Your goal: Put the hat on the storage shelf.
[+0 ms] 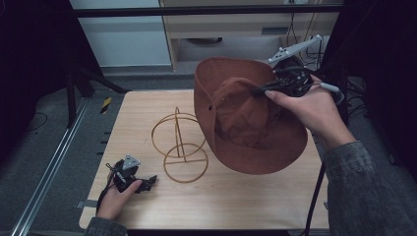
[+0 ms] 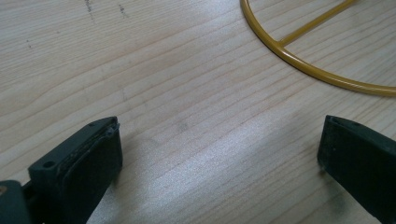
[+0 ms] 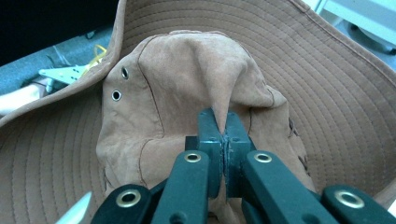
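The right gripper (image 3: 223,133) has its fingers (image 3: 208,135) pressed together on a pinched fold of the hat (image 3: 187,70), at the top of the crown. The fold rises in a soft peak just above the fingertips, and the crown sags and creases around it. The cloth looks like brown brushed suede, matte; the wide brim has rings of stitching, and two small metal eyelets sit left of the fingers. In the high view the hat (image 1: 246,123) hangs in the air from the right gripper (image 1: 260,91), tilted so its brim faces the person, over the right half of the tabletop (image 1: 236,201). The brim's far edge is cut off in the right gripper view, and the hat hides the tabletop behind it; the fingertips themselves are partly buried in the fold.

The left gripper (image 1: 147,183) lies low at the near left of the tabletop, held by the left hand (image 1: 115,199). Its fingers (image 2: 79,163) stand wide apart with nothing between them, bare pale wood grain showing in the gap. Beyond the right finger curves a thin yellow wire ring (image 2: 317,70) with a straight spoke, cut off at the frame edge. In the high view it is the round base of a wire stand (image 1: 179,142), with an upright rod and a loop on top, standing between the left gripper and the hat.
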